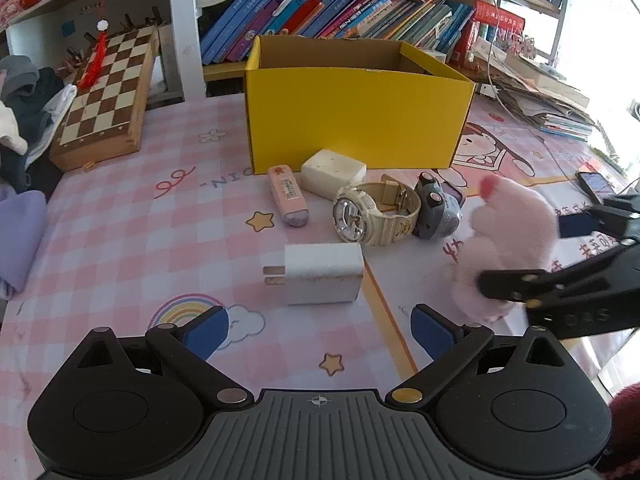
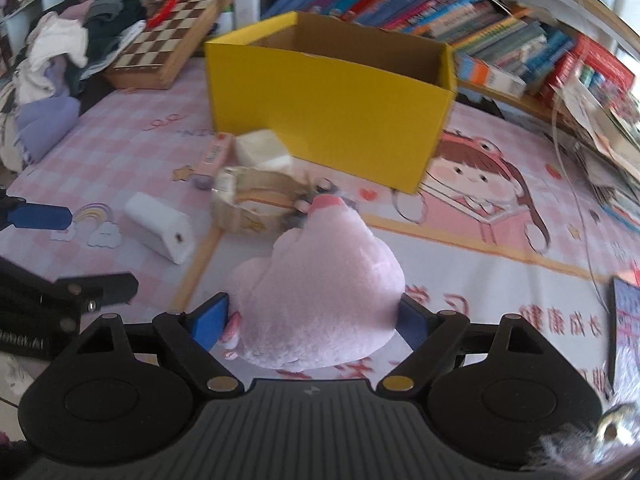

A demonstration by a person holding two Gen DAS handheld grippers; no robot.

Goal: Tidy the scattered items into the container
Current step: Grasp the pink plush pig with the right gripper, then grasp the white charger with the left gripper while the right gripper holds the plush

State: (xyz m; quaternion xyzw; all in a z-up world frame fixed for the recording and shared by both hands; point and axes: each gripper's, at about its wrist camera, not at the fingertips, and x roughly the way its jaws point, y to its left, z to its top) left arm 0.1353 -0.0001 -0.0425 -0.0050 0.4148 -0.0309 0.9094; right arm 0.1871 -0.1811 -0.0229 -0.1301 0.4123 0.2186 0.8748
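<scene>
While the yellow box (image 1: 356,120) stands open-topped toward the back of the desk (image 1: 120,220), the strip of pink checked cover in front of it is crowded and the wider free room lies to the left, between the box and the chessboard case (image 1: 108,96). The left claw (image 1: 320,336) is released, its blue pads spread wide over bare cover, with the white charger (image 1: 320,274) lying just ahead of it, prongs pointing left. The right claw (image 2: 310,322) is clenched on the pink plush toy (image 2: 320,292), pressed between its two blue pads; from the left wrist view the same toy is at the right edge, partly covered by the claw's black linkage. Beyond the charger lie a cream wristwatch (image 1: 376,214), a grey toy car (image 1: 438,210) touching it on the right, a white block (image 1: 332,172) just in front of the box wall, and a pink tube (image 1: 288,196) beside that block.

The right wrist view is motion-blurred, so the watch and car behind the plush are hard to make out, and the plush hides most of the car. The box's floor cannot be seen from either view. A phone (image 1: 596,186) lies near the desk's right edge, cut off in both views. Leaning books (image 1: 320,4) fill the shelf behind the box, piled clothes (image 1: 24,112) sit at far left, and a stack of papers (image 1: 540,100) closes the right rear corner.
</scene>
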